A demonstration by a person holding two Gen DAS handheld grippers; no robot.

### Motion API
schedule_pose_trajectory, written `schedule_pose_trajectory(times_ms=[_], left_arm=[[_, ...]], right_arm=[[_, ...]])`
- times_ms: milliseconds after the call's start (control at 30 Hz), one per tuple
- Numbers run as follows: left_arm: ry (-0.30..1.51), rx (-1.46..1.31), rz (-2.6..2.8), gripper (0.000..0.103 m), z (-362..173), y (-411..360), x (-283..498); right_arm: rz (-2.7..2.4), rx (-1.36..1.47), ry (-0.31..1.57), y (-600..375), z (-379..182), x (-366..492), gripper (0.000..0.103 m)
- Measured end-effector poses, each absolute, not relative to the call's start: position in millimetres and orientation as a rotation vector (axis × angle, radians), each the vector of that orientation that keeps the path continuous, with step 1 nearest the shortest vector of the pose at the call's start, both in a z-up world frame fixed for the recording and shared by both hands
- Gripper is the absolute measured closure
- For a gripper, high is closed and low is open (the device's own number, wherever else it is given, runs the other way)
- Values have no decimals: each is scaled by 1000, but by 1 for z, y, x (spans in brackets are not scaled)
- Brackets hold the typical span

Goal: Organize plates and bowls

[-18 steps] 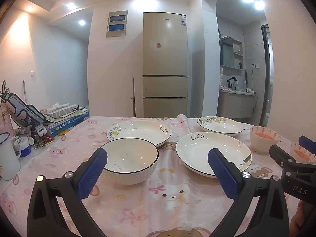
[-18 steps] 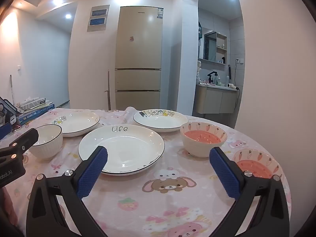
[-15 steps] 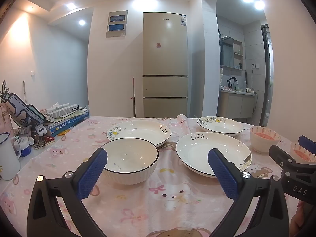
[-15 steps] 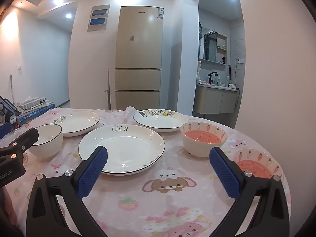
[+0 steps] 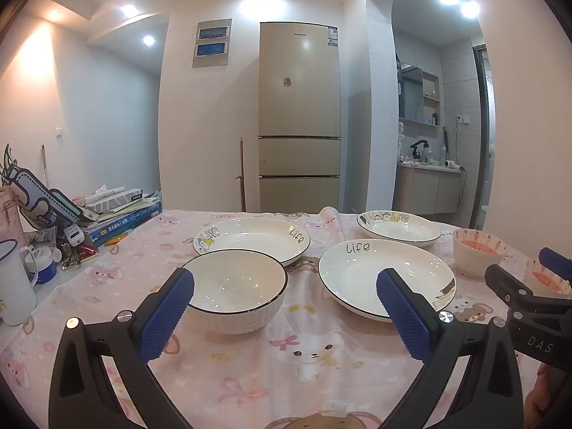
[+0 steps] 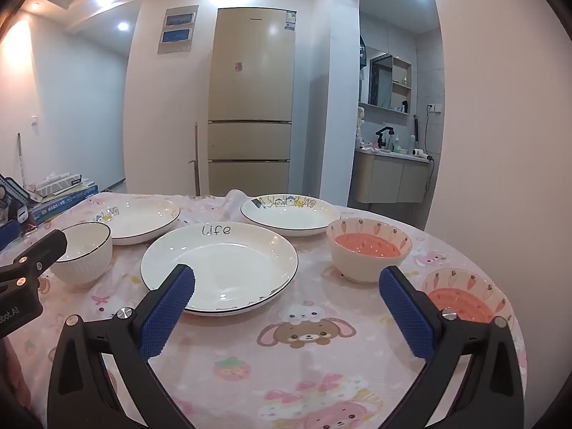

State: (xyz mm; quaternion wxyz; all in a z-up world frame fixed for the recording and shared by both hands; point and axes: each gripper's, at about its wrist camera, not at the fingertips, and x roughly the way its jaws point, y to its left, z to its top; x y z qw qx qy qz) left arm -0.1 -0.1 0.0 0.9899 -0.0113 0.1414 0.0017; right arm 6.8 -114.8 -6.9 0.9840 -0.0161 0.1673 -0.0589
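White bowl (image 5: 234,287) sits on the table (image 5: 304,364) just ahead of our left hand-held gripper (image 5: 286,316), slightly left of its centre line; left is the nearer one. "Life" plate (image 6: 218,264) lies ahead-left of our right hand-held gripper (image 6: 287,312); carrot bowl (image 6: 368,248) ahead-right, a second carrot bowl (image 6: 464,295) beside its right finger. Two more plates behind. Both pairs of jaws spread wide, nothing between. We read "Life" on two plates, "DAS" on the right tool; fridge labels illegible
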Motion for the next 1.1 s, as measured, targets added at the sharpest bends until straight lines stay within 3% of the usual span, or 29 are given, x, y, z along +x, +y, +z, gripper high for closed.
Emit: schedule_pose_trajectory(times_ms=[1100], left_arm=[[282,-21,7,0,0,0,0]], right_arm=[[-135,-3,402,-124,-11,18,0]])
